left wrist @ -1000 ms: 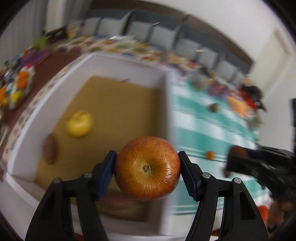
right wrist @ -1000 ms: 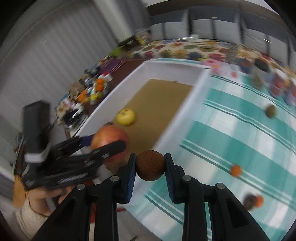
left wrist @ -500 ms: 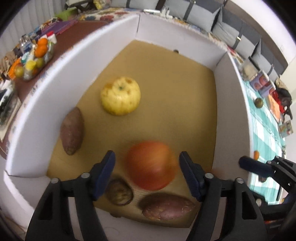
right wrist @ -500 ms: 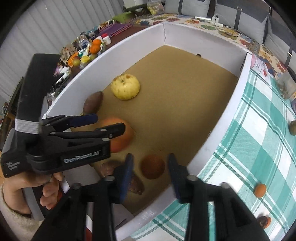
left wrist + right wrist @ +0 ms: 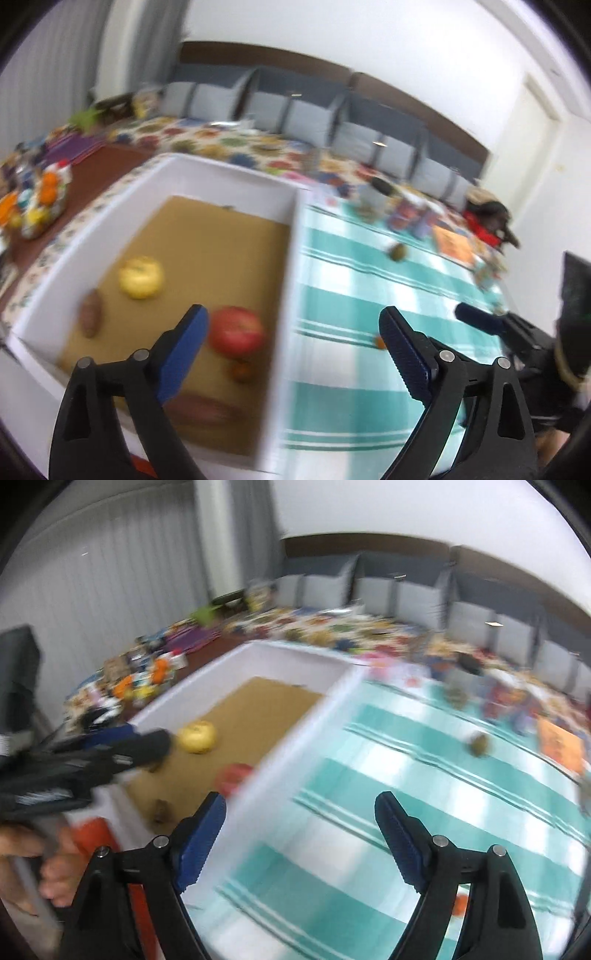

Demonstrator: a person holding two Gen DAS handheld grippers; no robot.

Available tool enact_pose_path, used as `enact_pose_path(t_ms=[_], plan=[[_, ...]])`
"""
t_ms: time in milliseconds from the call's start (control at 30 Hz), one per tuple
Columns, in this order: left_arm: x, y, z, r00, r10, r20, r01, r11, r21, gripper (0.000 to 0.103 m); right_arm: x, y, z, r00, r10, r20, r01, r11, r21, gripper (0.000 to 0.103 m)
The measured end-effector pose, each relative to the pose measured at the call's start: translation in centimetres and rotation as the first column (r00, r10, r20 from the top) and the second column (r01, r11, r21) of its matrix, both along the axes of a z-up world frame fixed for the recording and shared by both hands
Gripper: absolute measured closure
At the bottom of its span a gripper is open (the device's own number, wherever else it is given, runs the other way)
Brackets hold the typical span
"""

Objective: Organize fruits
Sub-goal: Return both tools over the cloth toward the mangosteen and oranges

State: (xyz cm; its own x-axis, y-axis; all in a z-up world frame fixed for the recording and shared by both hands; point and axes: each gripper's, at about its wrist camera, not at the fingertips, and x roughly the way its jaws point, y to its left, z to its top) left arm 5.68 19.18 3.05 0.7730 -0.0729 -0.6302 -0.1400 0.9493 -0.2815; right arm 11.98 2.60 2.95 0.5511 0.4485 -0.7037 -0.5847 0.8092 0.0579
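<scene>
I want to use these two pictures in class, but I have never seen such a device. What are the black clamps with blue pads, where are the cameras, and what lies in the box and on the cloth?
No robot here: a person holds a hand gripper in each hand, each with a fisheye camera looking along its two fingers. One picture shows the left gripper, the other the right gripper. Both are open and hold nothing. In the white box lie a red apple, a yellow apple and some brown pieces, too blurred to name. On the green checked cloth a small greenish fruit lies loose.
</scene>
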Motion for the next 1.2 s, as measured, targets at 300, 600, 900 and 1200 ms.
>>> enact_pose_path(t_ms=[300, 600, 900, 1200], plan=[[1.1, -13.0, -8.0, 0.975, -0.208, -0.079, 0.215, 0.973, 0.086, 0.008, -1.6, -17.3, -9.8, 0.931, -0.364, 0.001, 0.363, 0.928, -0.088, 0.020], [3.6, -15.9, -15.5, 0.956, -0.202, -0.214, 0.235, 0.961, 0.144, 0.008, -1.4, -23.9, -13.9, 0.857, -0.512, -0.062, 0.508, 0.859, -0.069, 0.020], [3.6, -15.9, -17.4, 0.961, -0.163, -0.225, 0.211, 0.955, 0.207, 0.007, -0.8, -24.2, -15.4, 0.848, -0.524, -0.075, 0.518, 0.851, -0.086, 0.020], [3.9, -16.3, -17.7, 0.956, -0.171, -0.238, 0.225, 0.949, 0.220, 0.002, 0.1, -24.6, -16.6, 0.834, -0.544, -0.098, 0.535, 0.839, -0.104, 0.020]])
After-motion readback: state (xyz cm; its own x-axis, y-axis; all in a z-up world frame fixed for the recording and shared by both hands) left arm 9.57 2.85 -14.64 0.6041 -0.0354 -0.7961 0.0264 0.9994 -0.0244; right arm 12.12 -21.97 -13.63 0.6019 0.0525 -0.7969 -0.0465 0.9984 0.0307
